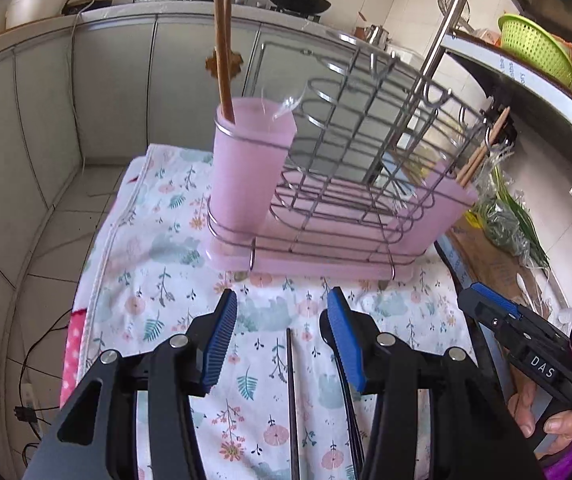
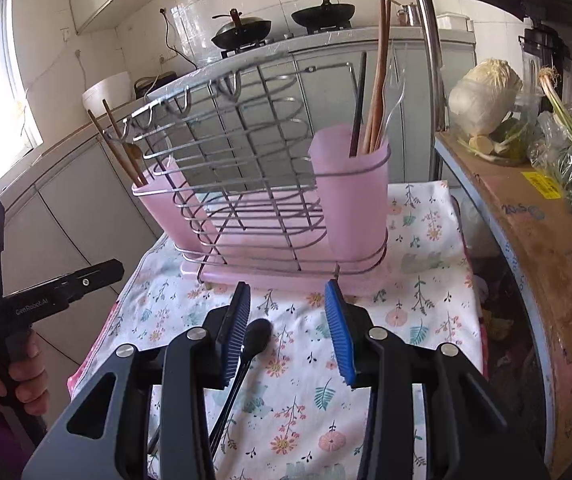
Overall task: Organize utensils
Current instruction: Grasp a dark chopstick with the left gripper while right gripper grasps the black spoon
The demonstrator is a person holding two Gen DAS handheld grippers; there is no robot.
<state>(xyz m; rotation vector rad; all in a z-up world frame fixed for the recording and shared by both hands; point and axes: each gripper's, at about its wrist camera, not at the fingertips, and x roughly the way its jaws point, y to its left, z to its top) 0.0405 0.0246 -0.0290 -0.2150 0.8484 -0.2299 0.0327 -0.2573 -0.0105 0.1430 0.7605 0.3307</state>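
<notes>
A wire utensil rack (image 1: 350,160) with a pink base and two pink cups stands on a floral cloth (image 1: 157,280); it also shows in the right wrist view (image 2: 245,184). One pink cup (image 2: 352,196) holds wooden utensils, a black chopstick and a clear fork. The other cup (image 2: 157,204) holds wooden chopsticks. My left gripper (image 1: 281,340) is open and empty above a black chopstick (image 1: 292,400) lying on the cloth. My right gripper (image 2: 288,332) is open and empty above a black spoon (image 2: 255,340) and black chopsticks on the cloth.
A cardboard box (image 2: 534,248) with a cabbage (image 2: 482,96) and green onions stands to the right. Cabinets and a stove with woks (image 2: 322,14) are behind. A green basket (image 1: 534,48) sits on a shelf. The floor drops off left of the cloth.
</notes>
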